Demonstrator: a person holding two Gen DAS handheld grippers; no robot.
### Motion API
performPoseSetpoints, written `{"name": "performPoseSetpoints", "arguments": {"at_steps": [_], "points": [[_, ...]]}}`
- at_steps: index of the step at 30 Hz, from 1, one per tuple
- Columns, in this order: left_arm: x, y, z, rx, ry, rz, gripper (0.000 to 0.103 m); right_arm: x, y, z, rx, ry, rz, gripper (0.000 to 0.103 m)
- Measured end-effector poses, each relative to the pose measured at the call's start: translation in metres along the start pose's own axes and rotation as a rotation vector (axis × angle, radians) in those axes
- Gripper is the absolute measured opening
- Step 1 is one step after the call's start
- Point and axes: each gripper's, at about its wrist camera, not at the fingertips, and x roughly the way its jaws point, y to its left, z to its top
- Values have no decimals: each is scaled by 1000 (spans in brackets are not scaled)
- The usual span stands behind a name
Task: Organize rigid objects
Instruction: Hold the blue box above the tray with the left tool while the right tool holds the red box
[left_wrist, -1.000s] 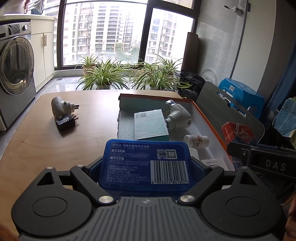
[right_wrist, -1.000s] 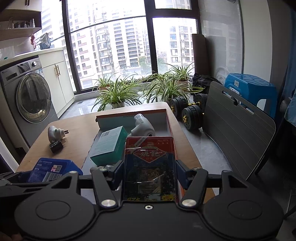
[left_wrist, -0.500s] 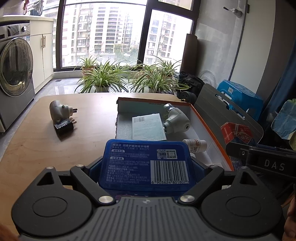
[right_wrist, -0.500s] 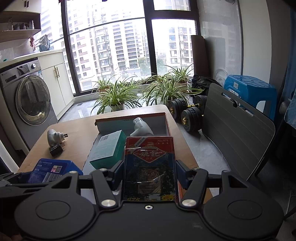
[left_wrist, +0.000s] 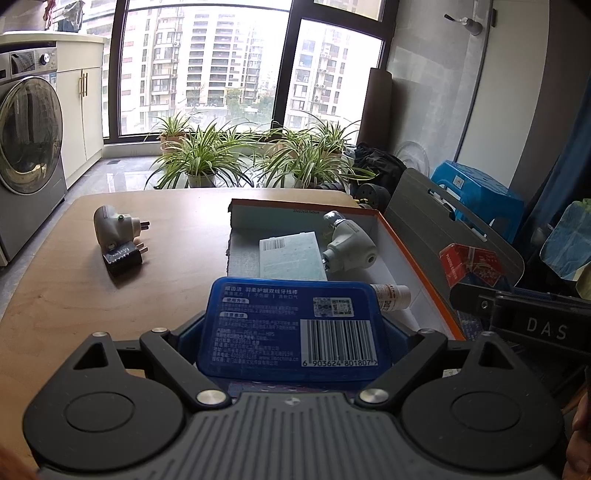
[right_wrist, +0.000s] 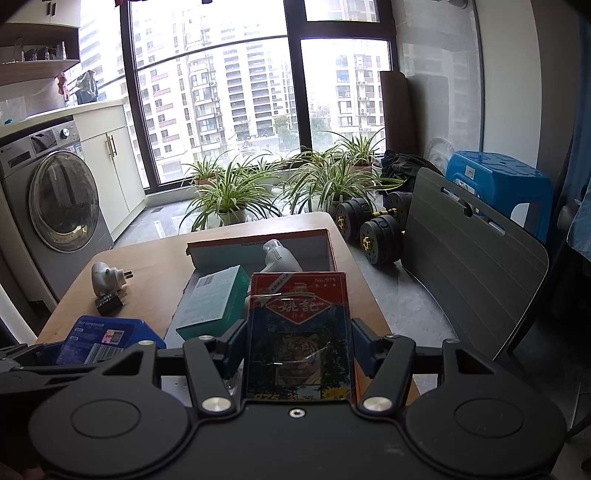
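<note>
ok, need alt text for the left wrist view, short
The left gripper holds a blue plastic dental floss box above a wooden table. Ahead lies an open orange-edged cardboard box containing a teal carton, a white handheld device and a small white bottle; two plug adapters sit on the table to its left.

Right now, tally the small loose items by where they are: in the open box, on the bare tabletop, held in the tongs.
In the box: 3
On the tabletop: 2
Held in the tongs: 2
Total: 7
</note>
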Motion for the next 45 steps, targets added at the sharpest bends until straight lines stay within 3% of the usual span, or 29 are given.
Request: {"name": "performPoseSetpoints", "arguments": {"at_steps": [45], "points": [[12,-1,-6,5,40,-1,95,17,2,-4,-4,42,0,72]]}}
